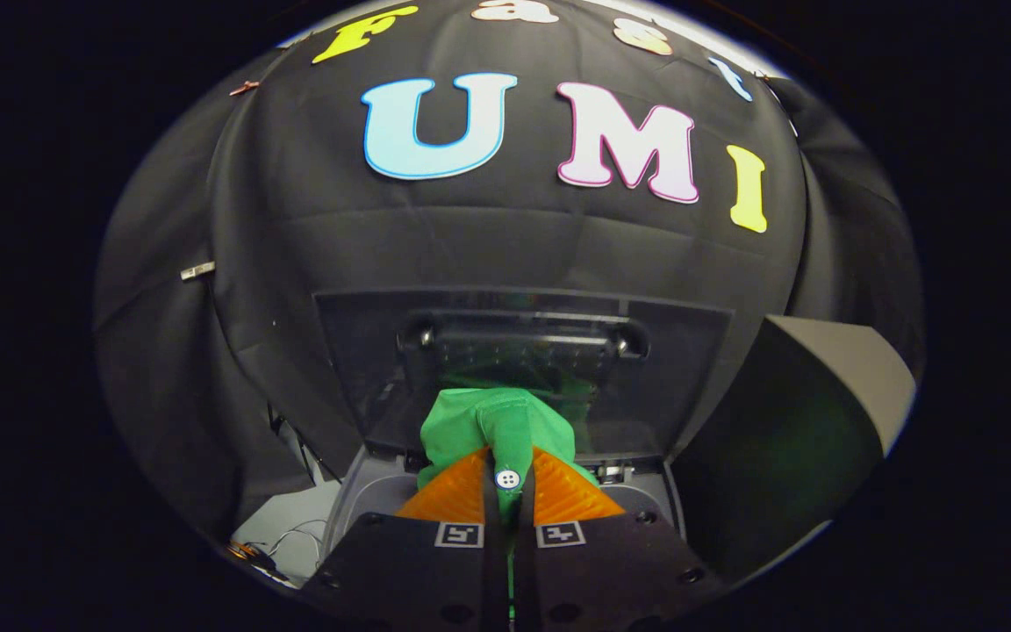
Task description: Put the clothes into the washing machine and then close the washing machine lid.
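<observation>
A green garment [492, 421] with a white button bunches up between my fingers, and my gripper [507, 461] is shut on it. Just beyond the fingers stands the washing machine's raised lid [365, 351], dark and glassy, with a handle bar across its upper part. The grey rim of the machine's top [365, 491] shows below the lid, either side of my fingers. The garment hangs over the machine's opening, which my fingers and the cloth hide.
A dark box with a pale top face [830, 369] stands to the right of the machine. Loose cables [286, 540] lie on a pale surface to the left of it. The black cloth wall hangs close behind the lid.
</observation>
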Demonstrator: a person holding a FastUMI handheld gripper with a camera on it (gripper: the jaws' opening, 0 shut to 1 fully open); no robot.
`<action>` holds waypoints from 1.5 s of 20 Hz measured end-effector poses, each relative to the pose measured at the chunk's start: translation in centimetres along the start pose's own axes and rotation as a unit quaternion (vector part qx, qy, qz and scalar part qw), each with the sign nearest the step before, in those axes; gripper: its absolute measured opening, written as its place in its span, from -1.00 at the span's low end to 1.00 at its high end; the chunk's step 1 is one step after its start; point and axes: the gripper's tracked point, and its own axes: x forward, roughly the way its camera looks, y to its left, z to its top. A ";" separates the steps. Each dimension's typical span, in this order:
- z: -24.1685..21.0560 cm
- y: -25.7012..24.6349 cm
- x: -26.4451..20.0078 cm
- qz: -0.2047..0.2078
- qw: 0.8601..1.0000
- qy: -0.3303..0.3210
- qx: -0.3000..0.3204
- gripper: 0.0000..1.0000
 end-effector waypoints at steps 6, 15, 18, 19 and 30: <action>-5.3 -0.7 2.5 -0.019 1.000 0.006 0.000 -0.86; -9.2 -0.9 4.4 -0.003 1.000 0.025 0.004 -0.86; -9.9 -0.9 4.5 0.003 0.999 0.036 0.003 -0.86; -10.1 -0.8 4.4 0.005 0.999 0.044 0.005 -0.84; -7.5 1.8 3.0 0.060 0.998 0.007 0.008 0.99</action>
